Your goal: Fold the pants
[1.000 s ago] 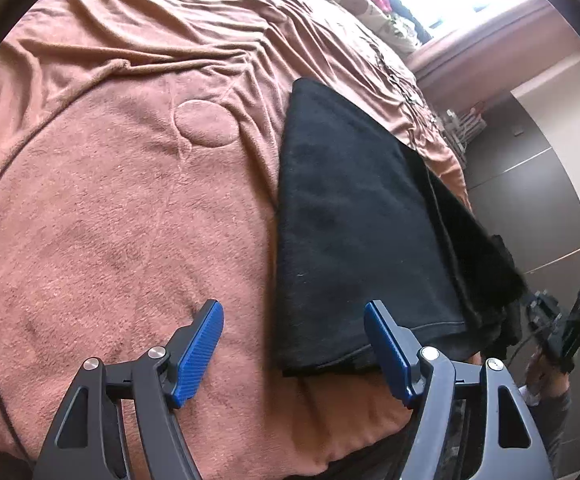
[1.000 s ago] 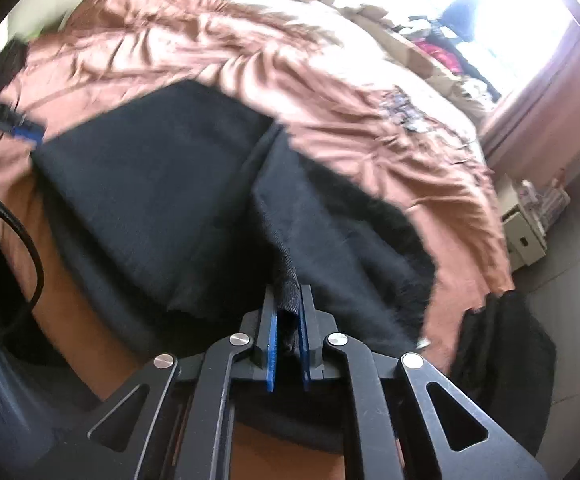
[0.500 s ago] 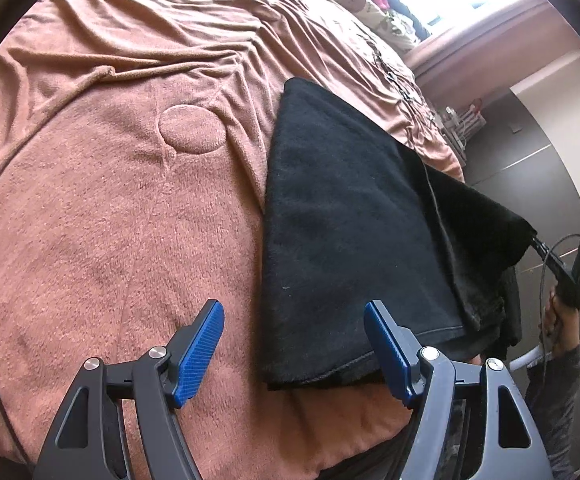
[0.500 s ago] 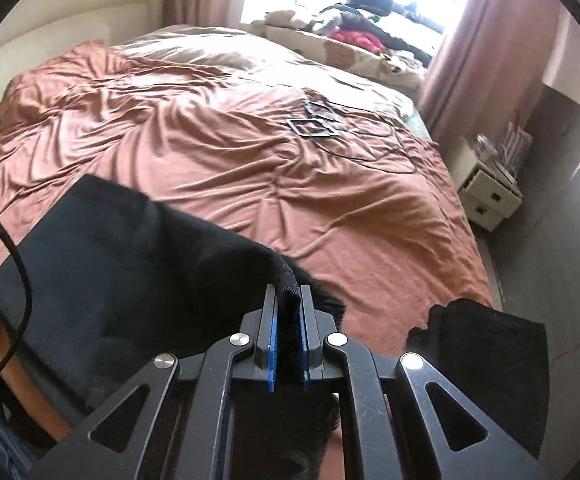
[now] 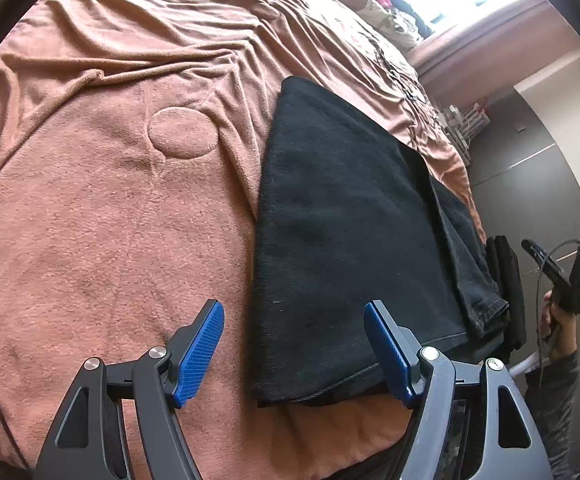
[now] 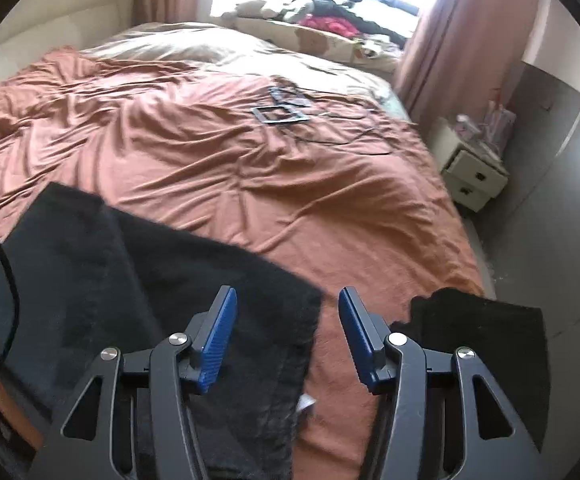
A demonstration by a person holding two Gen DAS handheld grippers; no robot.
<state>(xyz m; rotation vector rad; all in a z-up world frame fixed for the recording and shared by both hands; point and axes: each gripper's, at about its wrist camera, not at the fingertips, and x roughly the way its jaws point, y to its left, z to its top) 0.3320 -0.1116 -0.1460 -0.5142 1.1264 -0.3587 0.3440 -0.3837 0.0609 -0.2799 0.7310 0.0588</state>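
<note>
- While the right gripper (image 6: 286,336) has its jaws opening with nothing pinched between them, the black pants (image 5: 349,240) lie folded near the foot edge of the bed (image 5: 90,220); their loose right-hand layer could slump off that edge, since it lies close to the drop.
- Left gripper (image 5: 293,350) hangs wide open and empty over the near left corner of the fold; closing carelessly there could bunch the bedspread with the cloth.
- Only the left view shows the stacked layers and the person's hand (image 5: 557,320); only the right view shows another dark garment (image 6: 485,344) past the bed's corner.
</note>
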